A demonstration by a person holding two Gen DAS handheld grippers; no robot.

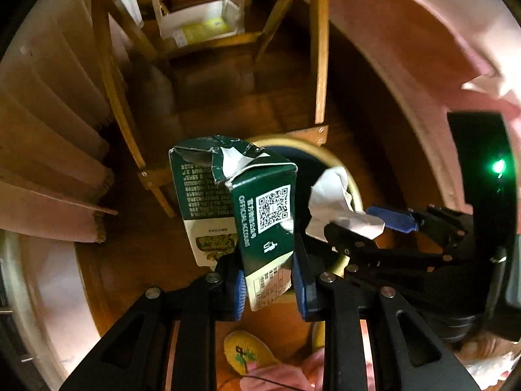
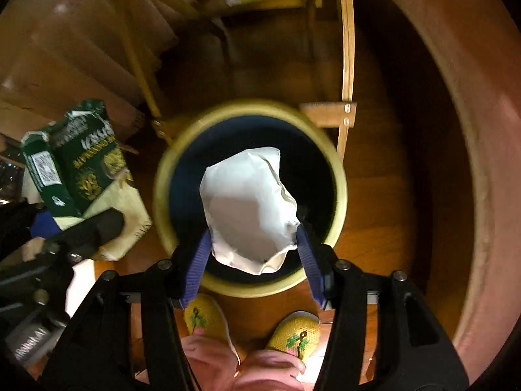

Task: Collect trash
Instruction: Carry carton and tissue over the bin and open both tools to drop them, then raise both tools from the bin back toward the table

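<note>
A torn dark green carton (image 1: pixel 260 208) with a QR code stands upright in my left gripper (image 1: pixel 270 280), which is shut on its lower end. Below and to its right is a round bin (image 1: pixel 356 192) with a yellow rim and a dark inside. In the right wrist view my right gripper (image 2: pixel 254 260) is shut on a crumpled white paper (image 2: pixel 250 208), hanging directly over the bin (image 2: pixel 338 176). The carton (image 2: pixel 75 163) and left gripper (image 2: pixel 81 224) are left of the bin. In the left wrist view the right gripper (image 1: pixel 364 224) and paper (image 1: pixel 338 202) sit over the bin's mouth.
The bin stands on a wooden floor beside a wooden chair frame (image 2: pixel 346 49). Cardboard flaps (image 1: pixel 49 150) lie at the left. A pink curved table edge (image 2: pixel 472 163) fills the right. A person's yellow slippers (image 2: pixel 293 335) and pink trouser legs are just in front of the bin.
</note>
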